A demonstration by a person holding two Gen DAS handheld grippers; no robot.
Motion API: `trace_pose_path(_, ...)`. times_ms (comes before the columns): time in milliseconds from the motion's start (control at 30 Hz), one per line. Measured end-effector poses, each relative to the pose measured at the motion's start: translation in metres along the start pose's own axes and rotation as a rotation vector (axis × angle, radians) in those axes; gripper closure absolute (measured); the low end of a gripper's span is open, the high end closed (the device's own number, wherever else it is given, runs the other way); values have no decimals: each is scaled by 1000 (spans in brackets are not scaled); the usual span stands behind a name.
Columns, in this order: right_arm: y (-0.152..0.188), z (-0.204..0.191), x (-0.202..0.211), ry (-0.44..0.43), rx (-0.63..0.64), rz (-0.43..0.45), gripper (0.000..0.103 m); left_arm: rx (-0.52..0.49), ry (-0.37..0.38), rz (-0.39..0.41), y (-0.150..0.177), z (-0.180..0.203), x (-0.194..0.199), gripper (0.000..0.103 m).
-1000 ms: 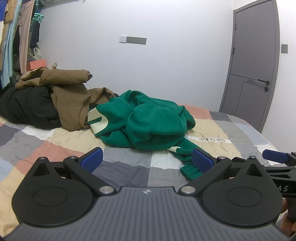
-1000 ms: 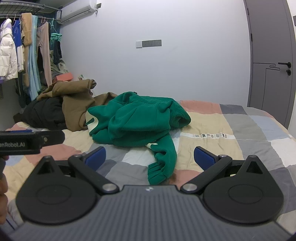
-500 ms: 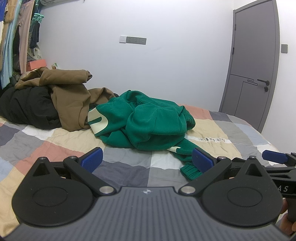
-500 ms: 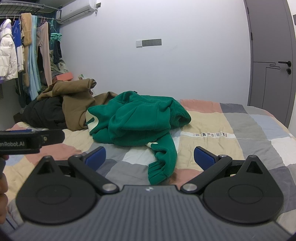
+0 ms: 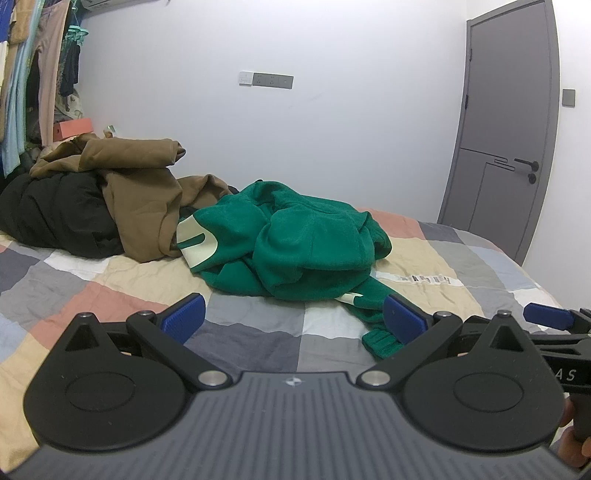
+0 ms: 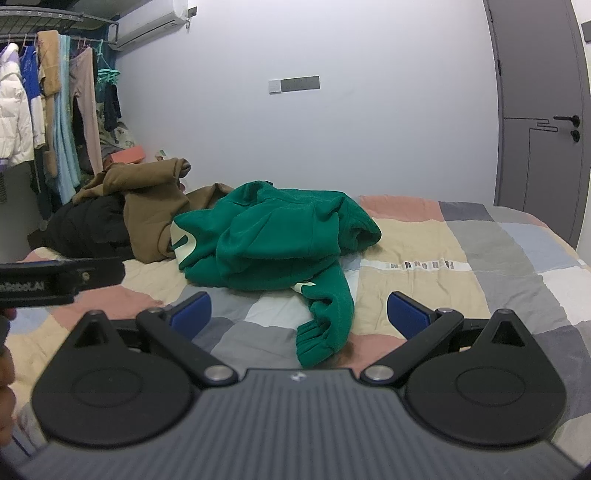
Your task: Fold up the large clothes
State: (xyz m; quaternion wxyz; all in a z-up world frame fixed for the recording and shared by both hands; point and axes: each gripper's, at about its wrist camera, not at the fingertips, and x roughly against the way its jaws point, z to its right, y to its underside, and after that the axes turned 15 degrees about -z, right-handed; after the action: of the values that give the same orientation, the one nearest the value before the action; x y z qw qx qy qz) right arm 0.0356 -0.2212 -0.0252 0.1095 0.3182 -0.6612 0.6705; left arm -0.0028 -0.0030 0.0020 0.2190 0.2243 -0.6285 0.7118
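A crumpled green sweatshirt (image 5: pixel 295 243) lies heaped in the middle of the bed (image 5: pixel 92 291), on its patchwork quilt, with one sleeve (image 6: pixel 325 314) trailing toward the near edge. Both pairs of tongs hover low over the quilt, short of the garment: the left tongs (image 5: pixel 293 317) stand wide apart with nothing between the blue pads, and the right tongs (image 6: pixel 299 308) gape just the same. From the right side the sleeve shows whole, its ribbed cuff lying between the spread fingers; from the left its cuff is half hidden behind the right-hand blue pad (image 5: pixel 402 319). Left of the sweatshirt a brown garment (image 5: pixel 144 192) is draped over a black one (image 5: pixel 55 214). Only the right view takes in the air conditioner (image 6: pixel 147 18) and the white jacket (image 6: pixel 14 114) on the clothes rail; the left view catches the grey door (image 5: pixel 506 129) more fully.
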Motion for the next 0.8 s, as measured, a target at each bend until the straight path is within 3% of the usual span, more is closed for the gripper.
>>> trace_pose_path(433, -20, 8, -13, -25, -42, -12, 0, 9, 2, -11, -16, -12, 0, 0)
trace_pose_path(800, -62, 1, -55, -26, -64, -45, 0, -45, -41, -36, -59, -35, -44, 0)
